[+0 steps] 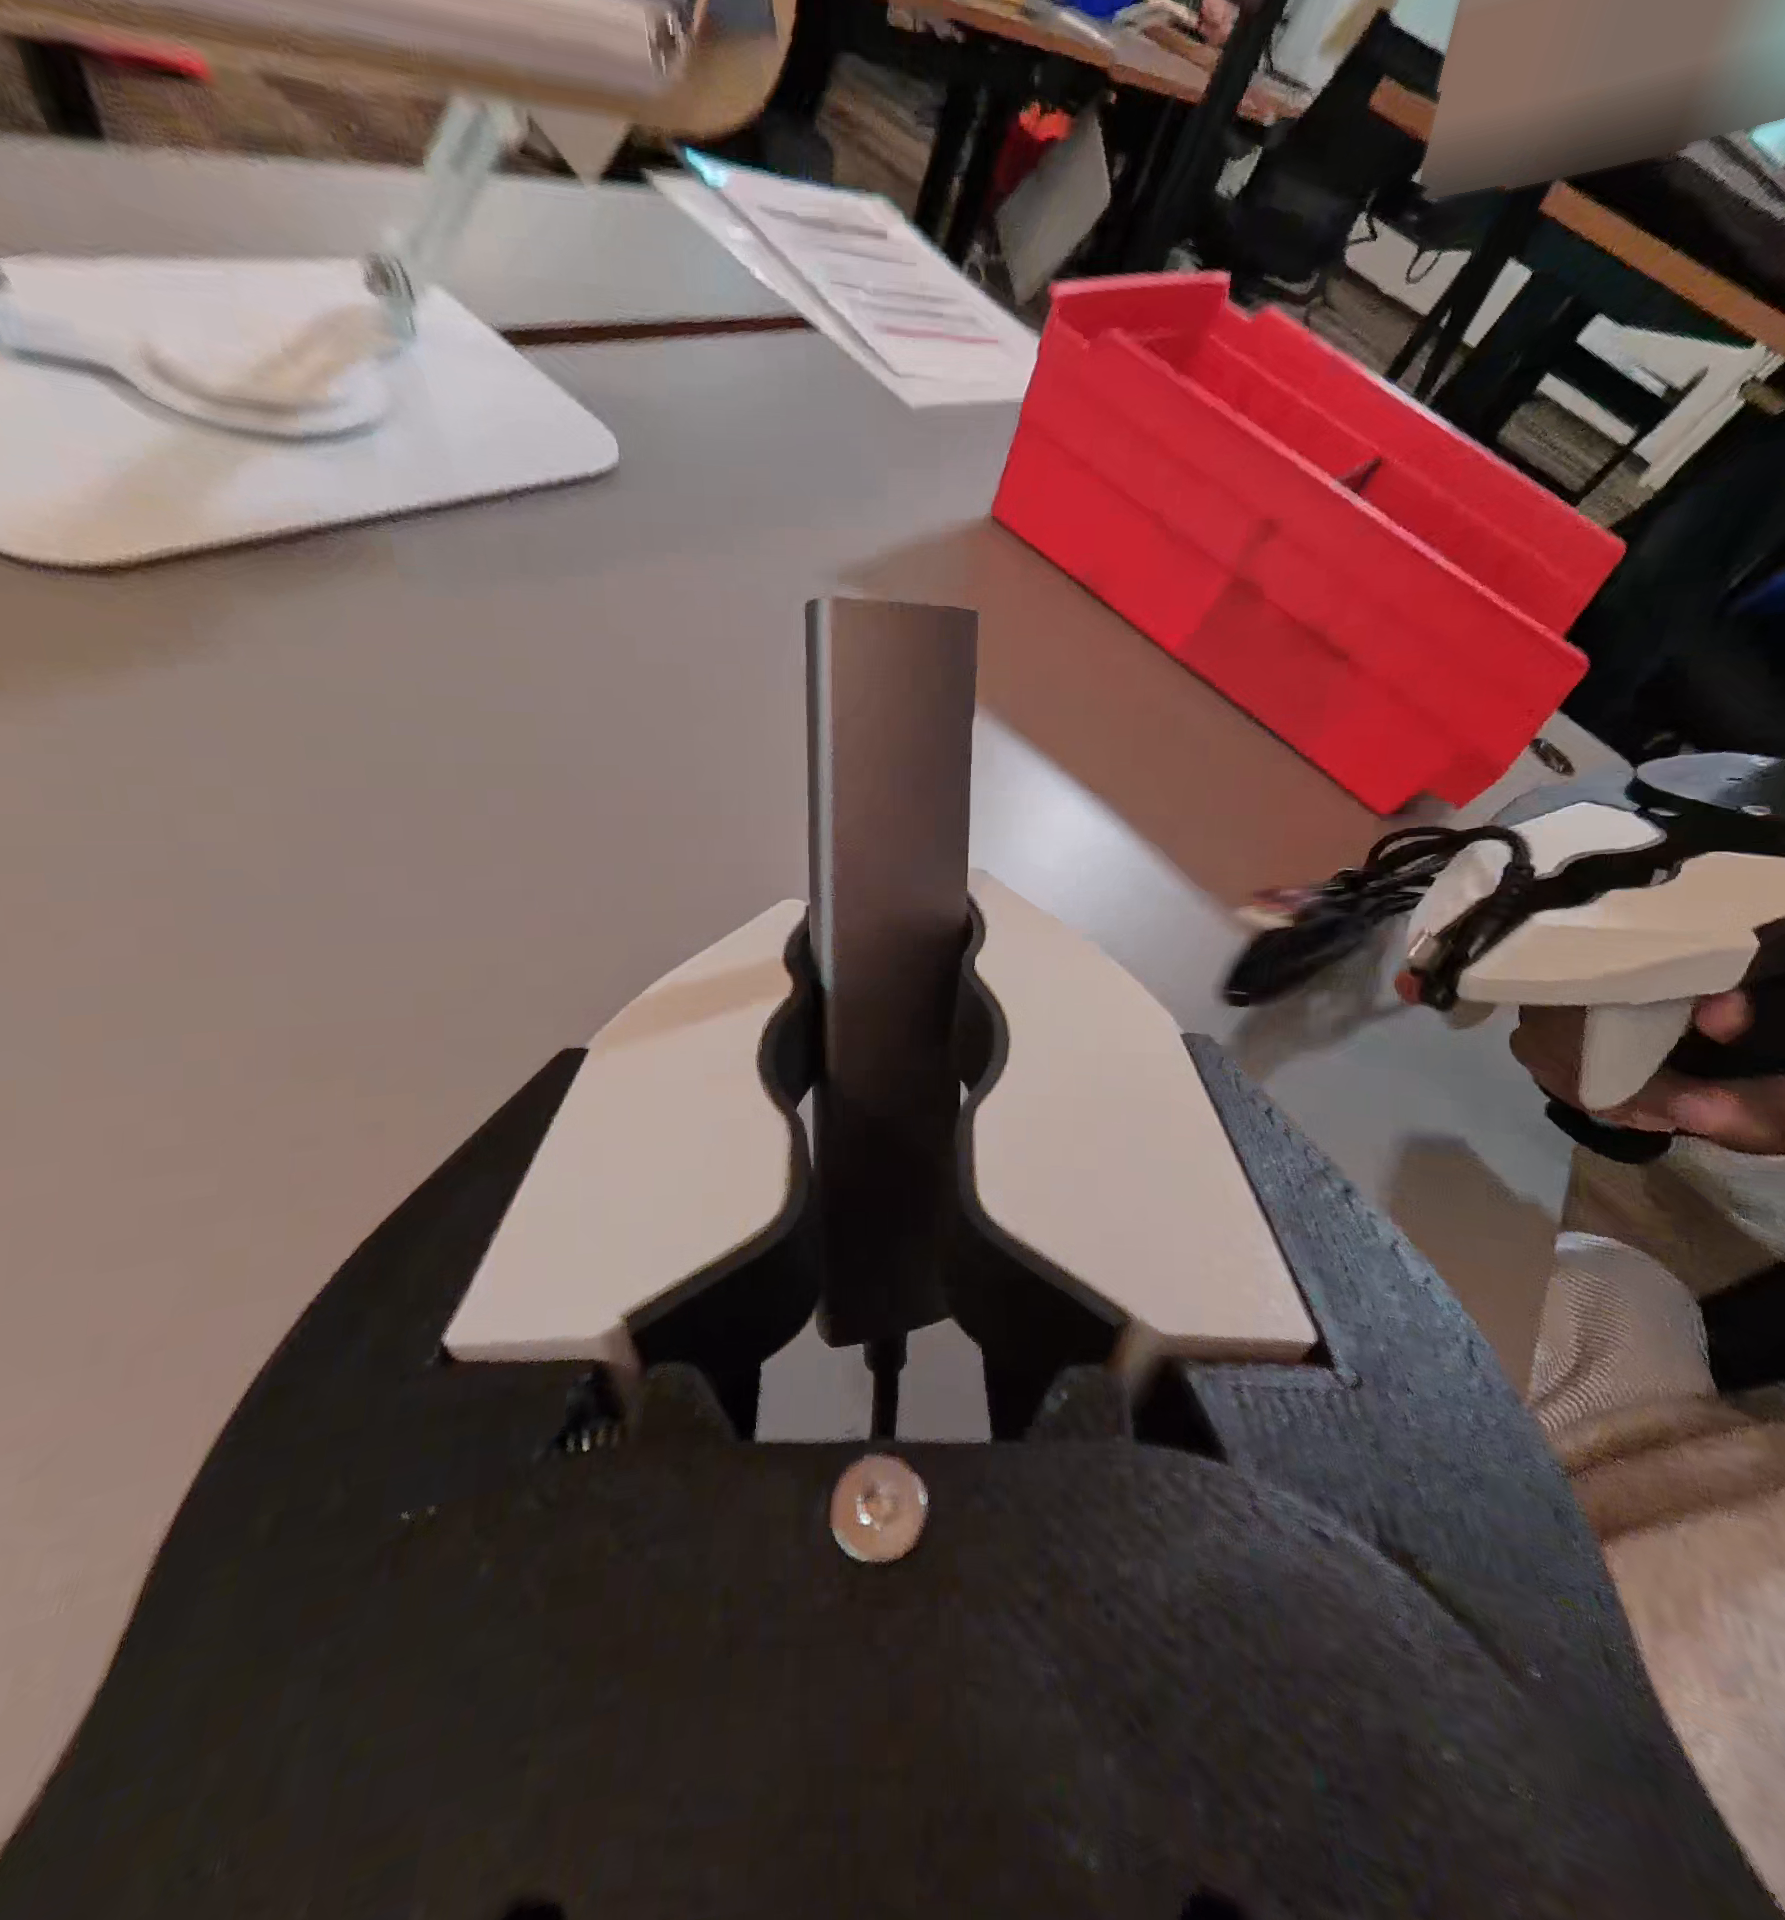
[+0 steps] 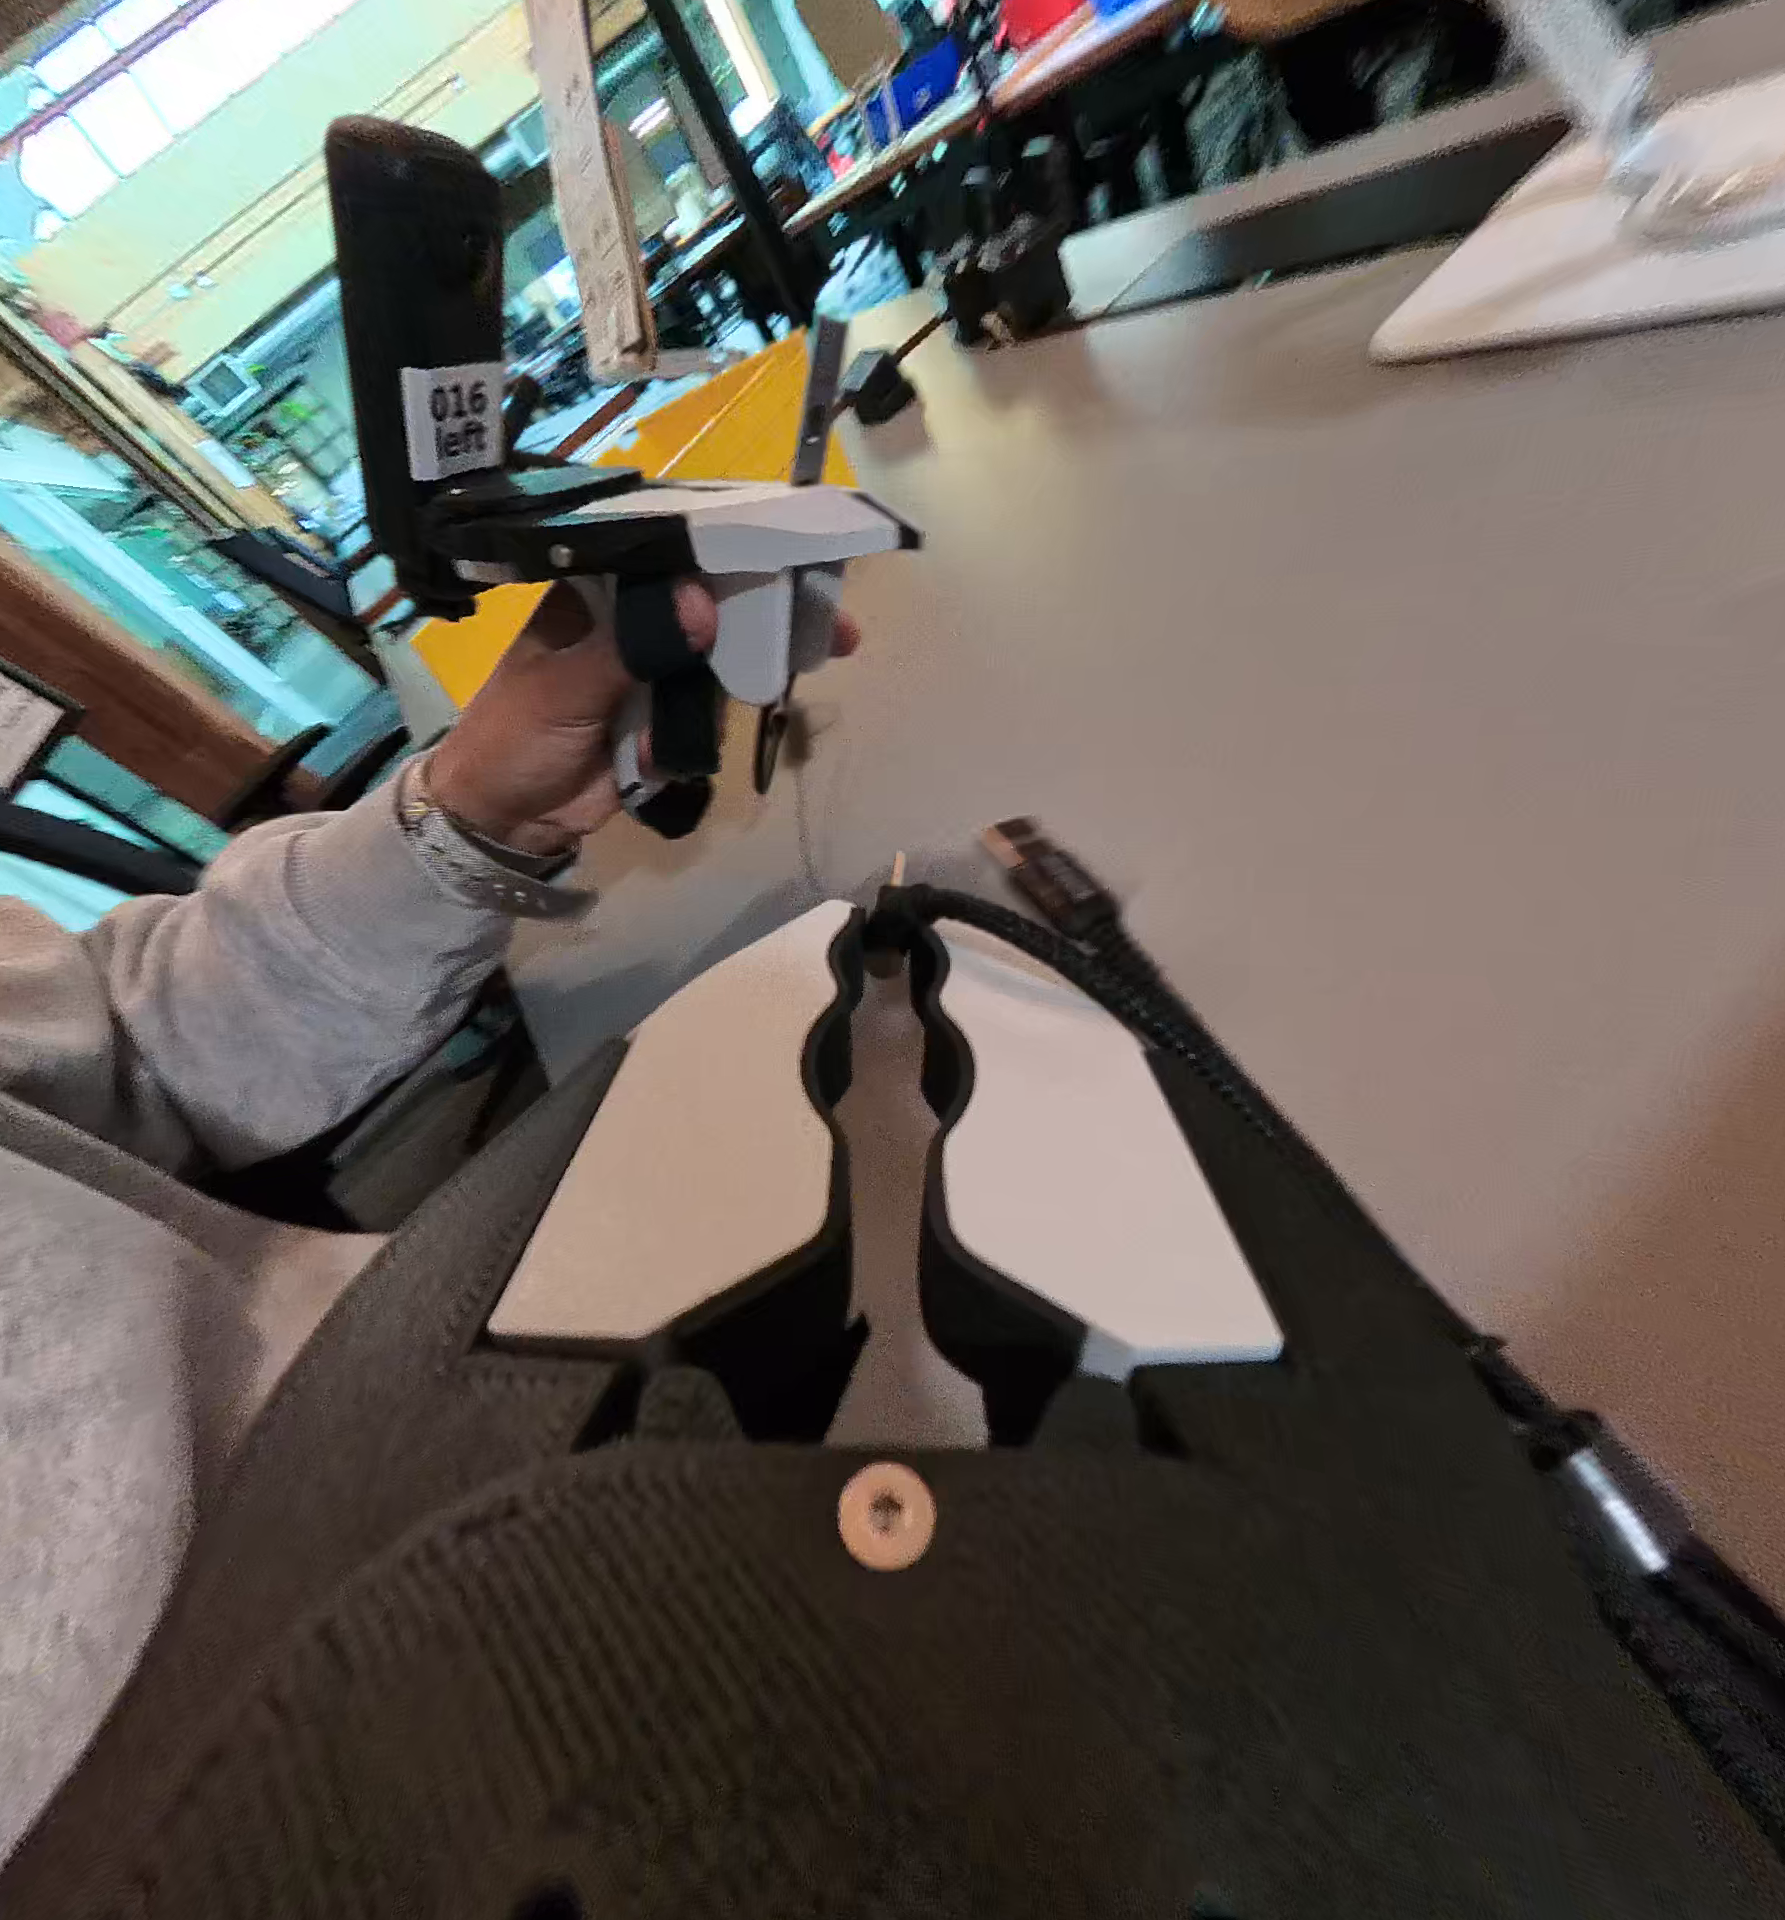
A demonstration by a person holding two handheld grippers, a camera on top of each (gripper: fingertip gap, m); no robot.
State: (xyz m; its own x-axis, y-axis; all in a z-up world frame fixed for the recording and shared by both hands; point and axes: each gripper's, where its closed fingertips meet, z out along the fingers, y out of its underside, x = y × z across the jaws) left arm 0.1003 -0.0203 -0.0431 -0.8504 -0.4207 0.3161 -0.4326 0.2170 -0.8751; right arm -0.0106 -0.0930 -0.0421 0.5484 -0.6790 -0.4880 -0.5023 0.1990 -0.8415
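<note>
My left gripper [image 1: 888, 925] is shut on a dark grey flat bar [image 1: 890, 769] that sticks forward from between the fingers above the grey table [image 1: 452, 779]. A small plug shows at the bar's near end [image 1: 886, 1371]. My right gripper [image 2: 888, 935] is shut on a black braided cable [image 2: 1127, 987] near its end. The cable's metal-tipped connector [image 2: 1049, 878] sticks out past the fingertips. The right gripper also shows in the left wrist view [image 1: 1272, 940], blurred, with the cable [image 1: 1387, 894]. The left gripper [image 2: 893, 532] with the bar [image 2: 820, 400] shows in the right wrist view, held by a hand.
A red open bin [image 1: 1283, 540] stands on the table right of the bar. A white stand base [image 1: 244, 436] sits at the far left, with a paper sheet [image 1: 867, 281] behind. A yellow bin [image 2: 732, 436] lies beyond the left gripper. A person's grey sleeve [image 2: 275, 956] is close. My hands' fingertips stand some 15 cm from each other.
</note>
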